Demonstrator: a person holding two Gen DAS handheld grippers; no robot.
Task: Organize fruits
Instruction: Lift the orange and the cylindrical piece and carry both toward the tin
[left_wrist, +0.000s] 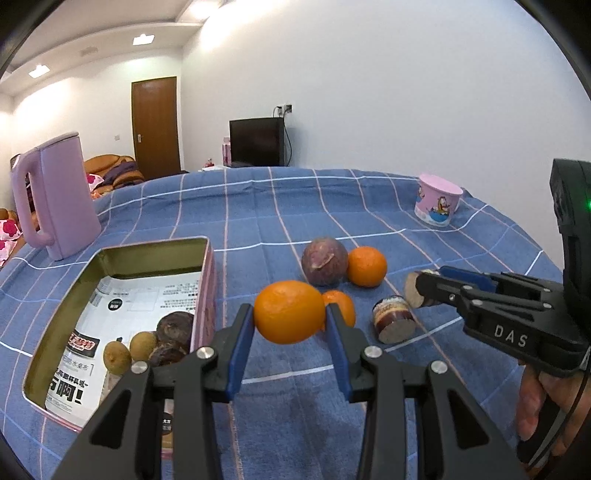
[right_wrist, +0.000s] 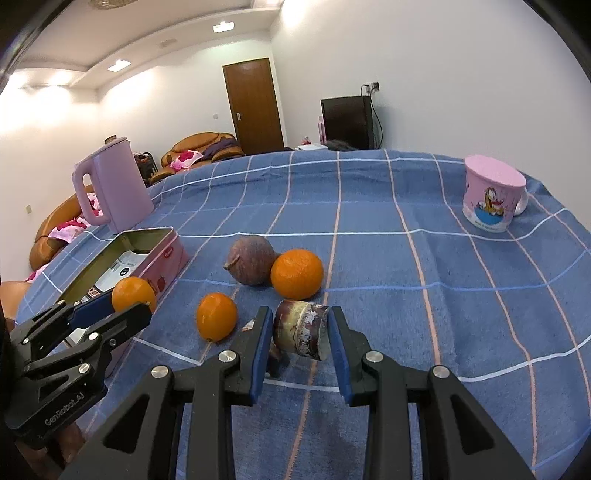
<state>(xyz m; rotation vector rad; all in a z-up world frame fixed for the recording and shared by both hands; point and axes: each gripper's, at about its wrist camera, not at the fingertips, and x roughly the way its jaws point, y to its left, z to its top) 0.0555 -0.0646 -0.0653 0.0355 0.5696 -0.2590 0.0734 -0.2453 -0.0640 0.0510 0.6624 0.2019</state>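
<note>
the blue checked tablecloth (right_wrist: 369, 206) carries it all. at its left edge the open pink rectangular tin (left_wrist: 207, 295) already holds small brown fruits, so it is likely the collecting place. loose near the middle lie a round purple-brown fruit (right_wrist: 251, 264) touching a round orange (right_wrist: 297, 273), and a smaller orange (right_wrist: 217, 316) nearer. the left gripper (left_wrist: 290, 314) is clamped on a round orange mandarin (left_wrist: 289, 311), lifted just right of the tin. the right gripper (right_wrist: 299, 328) pinches a short cut cane segment (right_wrist: 301, 328) end to end.
</note>
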